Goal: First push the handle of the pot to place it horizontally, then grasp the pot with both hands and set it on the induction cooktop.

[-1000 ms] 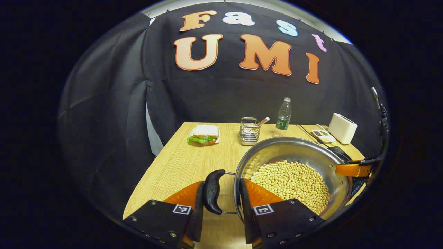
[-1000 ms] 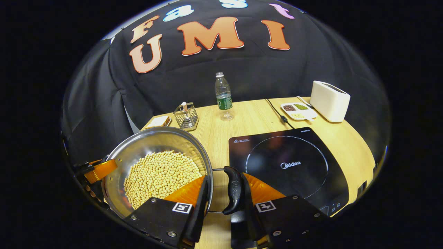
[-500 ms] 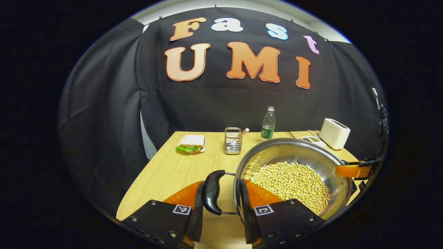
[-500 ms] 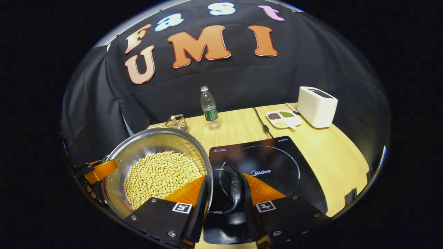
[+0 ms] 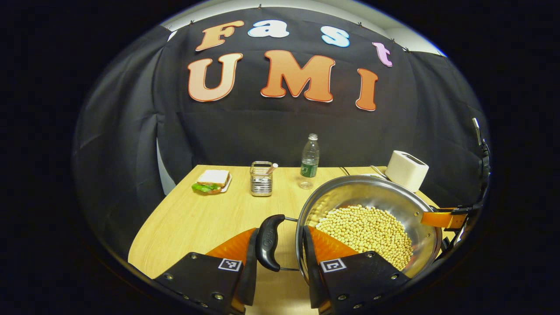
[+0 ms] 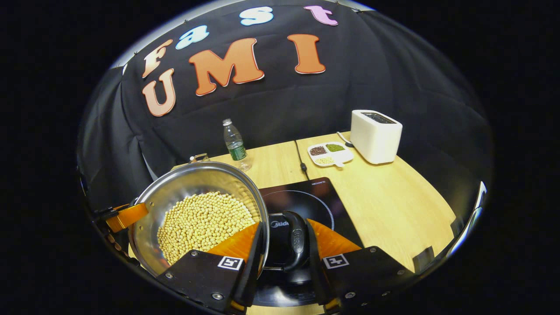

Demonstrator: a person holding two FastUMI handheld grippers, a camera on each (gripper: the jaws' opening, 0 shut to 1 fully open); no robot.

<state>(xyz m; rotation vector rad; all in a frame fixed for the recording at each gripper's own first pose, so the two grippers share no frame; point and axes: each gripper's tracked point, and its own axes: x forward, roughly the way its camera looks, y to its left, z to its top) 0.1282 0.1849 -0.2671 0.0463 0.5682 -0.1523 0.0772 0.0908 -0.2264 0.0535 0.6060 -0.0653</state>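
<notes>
Here the steel pot [image 5: 372, 205], filled with pale yellow beans [image 5: 365, 229], hangs above the wooden table [image 5: 205, 218], gripped at both sides. In the left gripper view, the left gripper [image 5: 280, 258] has its 2 fingers clamped across the pot's rim and the black side handle [image 5: 267, 242]: one finger lies outside the handle, the other inside the pot wall. On the far rim an orange finger [image 5: 439, 218] of the other gripper reaches in.

In the right gripper view, the right gripper [image 6: 284, 253] grips the same way, 1 finger inside the pot [image 6: 197, 210] against the beans [image 6: 203, 223], the other outside the second black handle [image 6: 296, 245]. The induction cooktop [image 6: 306, 201] lies directly below that handle, partly under the pot, its cord [image 6: 299, 157] running toward the back wall.

Farther off on the table stand a plastic water bottle [image 5: 309, 159], a wire holder [image 5: 261, 179] with a utensil in it, a sandwich on a plate [image 5: 212, 181] and a white toaster [image 6: 375, 135]. Just beside the toaster sits a white divided dish [image 6: 329, 153] with 3 kinds of grains.
</notes>
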